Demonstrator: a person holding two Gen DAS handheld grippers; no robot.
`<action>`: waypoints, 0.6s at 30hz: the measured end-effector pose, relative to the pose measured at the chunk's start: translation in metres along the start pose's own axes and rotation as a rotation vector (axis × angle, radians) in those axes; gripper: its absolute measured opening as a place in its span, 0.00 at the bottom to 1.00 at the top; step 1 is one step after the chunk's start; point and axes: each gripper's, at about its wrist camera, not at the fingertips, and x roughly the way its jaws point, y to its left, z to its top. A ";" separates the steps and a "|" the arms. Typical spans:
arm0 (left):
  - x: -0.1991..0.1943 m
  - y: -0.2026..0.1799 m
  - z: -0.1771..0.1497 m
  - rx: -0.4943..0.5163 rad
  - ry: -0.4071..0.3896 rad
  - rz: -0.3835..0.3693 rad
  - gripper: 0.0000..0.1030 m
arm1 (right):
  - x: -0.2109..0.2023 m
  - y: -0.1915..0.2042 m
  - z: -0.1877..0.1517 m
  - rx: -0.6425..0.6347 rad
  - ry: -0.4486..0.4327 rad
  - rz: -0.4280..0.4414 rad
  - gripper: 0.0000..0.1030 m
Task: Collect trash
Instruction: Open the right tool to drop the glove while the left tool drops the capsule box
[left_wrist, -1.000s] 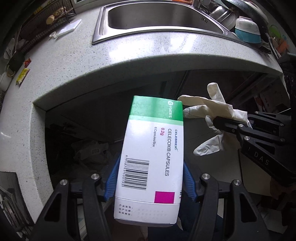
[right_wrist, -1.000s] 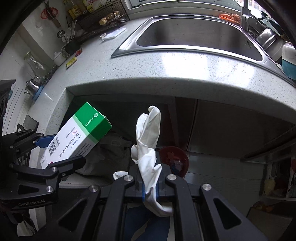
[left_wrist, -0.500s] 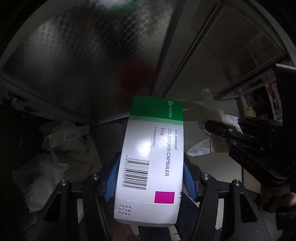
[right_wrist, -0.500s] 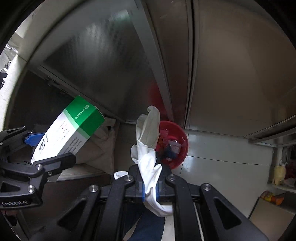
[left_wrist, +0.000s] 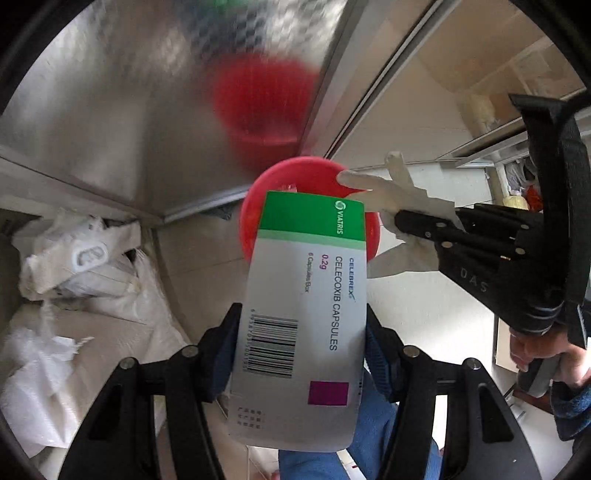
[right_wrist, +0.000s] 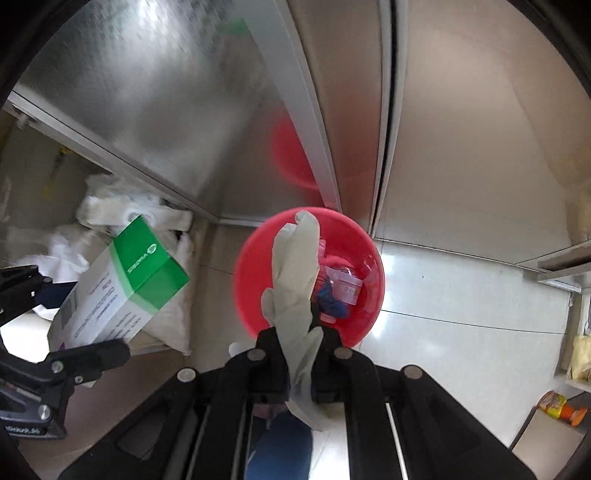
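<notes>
Main risk is a miss: the medicine box (left_wrist: 303, 314), clamped in the left gripper (left_wrist: 301, 350), overhangs the red bin (right_wrist: 354, 236) rim at 6 o'clock and could tip onto the floor on release. The limp glove (right_wrist: 295, 280), pinched in the right gripper (right_wrist: 300, 332), may snag the pads. Versus a second ago, the counter and sink have left view; the bin now sits just below both grippers.

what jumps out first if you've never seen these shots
The red bin on the pale floor by the steel cabinet doors, already holding scraps, draws the eye first. Above it, the right gripper pinches a limp white glove. To the glove's left, the left gripper clamps a green-and-white medicine box.
</notes>
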 end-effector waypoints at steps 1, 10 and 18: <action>0.007 0.001 0.001 0.005 0.008 -0.004 0.57 | 0.007 -0.002 0.000 0.003 0.005 0.009 0.07; 0.026 -0.013 0.016 0.047 0.019 0.009 0.57 | 0.028 -0.016 -0.008 -0.013 0.004 0.046 0.74; 0.028 -0.020 0.026 0.080 0.002 0.013 0.57 | 0.013 -0.026 -0.018 -0.010 -0.035 -0.027 0.93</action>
